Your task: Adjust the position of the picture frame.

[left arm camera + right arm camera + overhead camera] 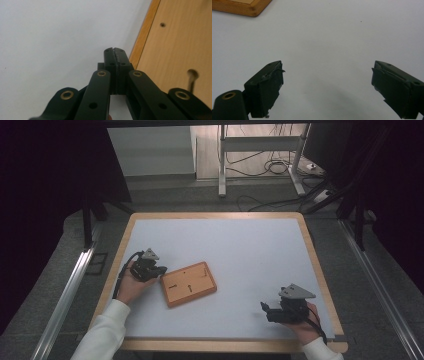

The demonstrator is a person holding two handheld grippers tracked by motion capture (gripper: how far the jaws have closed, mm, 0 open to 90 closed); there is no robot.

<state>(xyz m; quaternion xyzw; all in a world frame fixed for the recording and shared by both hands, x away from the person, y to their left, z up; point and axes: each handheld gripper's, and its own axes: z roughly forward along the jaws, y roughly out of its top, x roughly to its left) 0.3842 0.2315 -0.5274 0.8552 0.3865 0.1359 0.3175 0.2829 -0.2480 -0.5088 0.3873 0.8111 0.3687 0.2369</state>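
Left gripper (161, 270): jaws closed, empty, tip beside board (189, 283) edge, probably to nudge it. Right gripper (263, 308): jaws wide apart, empty, parked well clear.

wooden board (189, 284) mid-table | left claw (161, 270) touching its left edge | right claw (265, 309) well apart

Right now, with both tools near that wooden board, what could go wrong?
1. The left tool, shut, sits at the edge of the wooden board; pushing could slide it across the smooth white mat.
2. The right tool is open over bare mat, too far away to steady the board.
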